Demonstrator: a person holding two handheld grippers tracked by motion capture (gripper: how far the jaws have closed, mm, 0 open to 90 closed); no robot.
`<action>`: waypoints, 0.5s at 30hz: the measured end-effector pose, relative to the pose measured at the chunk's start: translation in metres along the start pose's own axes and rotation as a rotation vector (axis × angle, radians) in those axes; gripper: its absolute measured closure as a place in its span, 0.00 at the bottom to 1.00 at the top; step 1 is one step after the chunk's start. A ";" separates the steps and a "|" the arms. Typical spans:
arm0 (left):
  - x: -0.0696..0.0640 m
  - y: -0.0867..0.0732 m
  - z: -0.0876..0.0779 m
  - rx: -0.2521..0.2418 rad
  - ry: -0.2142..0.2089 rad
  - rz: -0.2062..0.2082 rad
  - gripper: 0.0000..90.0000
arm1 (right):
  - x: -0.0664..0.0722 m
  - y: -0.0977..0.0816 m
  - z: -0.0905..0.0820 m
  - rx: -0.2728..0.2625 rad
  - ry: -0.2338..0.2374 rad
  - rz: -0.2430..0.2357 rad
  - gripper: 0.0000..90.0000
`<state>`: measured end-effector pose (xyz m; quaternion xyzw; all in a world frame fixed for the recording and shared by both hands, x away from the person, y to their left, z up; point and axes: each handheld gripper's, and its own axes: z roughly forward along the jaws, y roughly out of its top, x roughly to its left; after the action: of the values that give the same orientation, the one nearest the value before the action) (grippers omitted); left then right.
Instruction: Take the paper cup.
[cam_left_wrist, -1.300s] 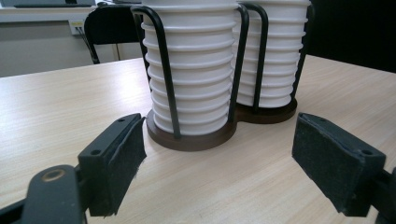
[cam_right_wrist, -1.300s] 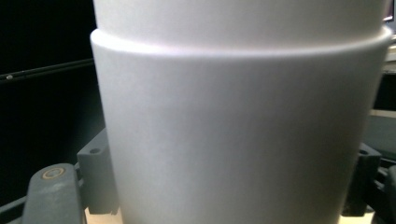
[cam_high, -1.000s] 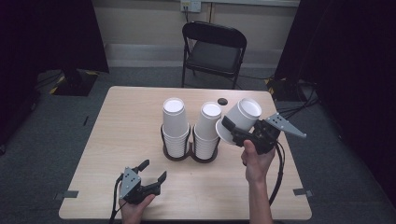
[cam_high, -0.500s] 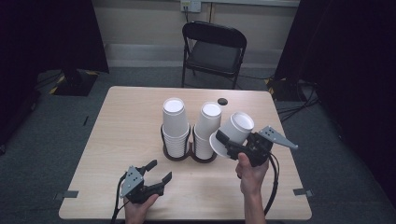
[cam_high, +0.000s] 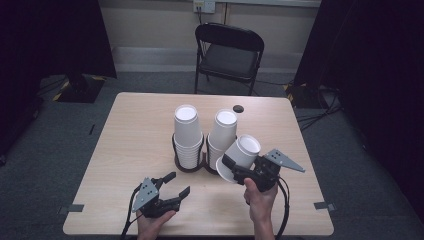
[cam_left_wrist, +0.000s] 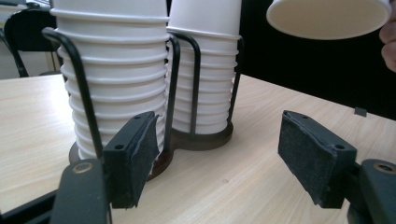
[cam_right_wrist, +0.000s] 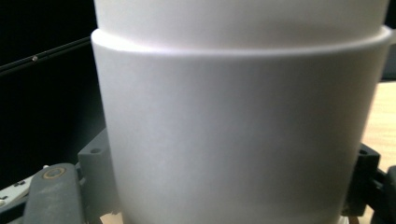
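Down and toward six o'clock comes the right gripper (cam_high: 235, 167), jaws clamped on a cup (cam_high: 241, 156), clear of the stacks (cam_high: 221, 137); left gripper (cam_high: 172, 191) waits, jaws wide, empty.

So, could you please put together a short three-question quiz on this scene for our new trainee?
1. True or false: the left tool is shut on a cup.
2. Multiple choice: the white cup in the right tool is A) upright on the table, B) tilted in the air beside the stacks, C) lying inside the chair.
3. Fill in: the black wire holder keeps ___ stacks of white cups on the table.

Key:
1. False: it is open, low over the table, apart from the holder.
2. B.
3. Two.
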<state>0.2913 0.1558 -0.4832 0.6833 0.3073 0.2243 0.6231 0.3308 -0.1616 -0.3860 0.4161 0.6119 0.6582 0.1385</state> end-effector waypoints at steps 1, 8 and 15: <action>-0.001 0.000 0.000 -0.003 0.000 0.008 0.34 | 0.000 -0.003 0.000 0.001 -0.003 0.008 0.19; -0.005 0.001 0.004 -0.023 -0.028 0.005 0.42 | -0.003 -0.025 0.003 0.013 0.007 0.056 0.19; -0.010 0.000 0.011 -0.047 -0.063 0.024 0.43 | -0.005 -0.045 0.002 0.014 0.036 0.114 0.19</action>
<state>0.2918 0.1406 -0.4835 0.6788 0.2741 0.2171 0.6457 0.3209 -0.1545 -0.4293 0.4392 0.5941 0.6683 0.0868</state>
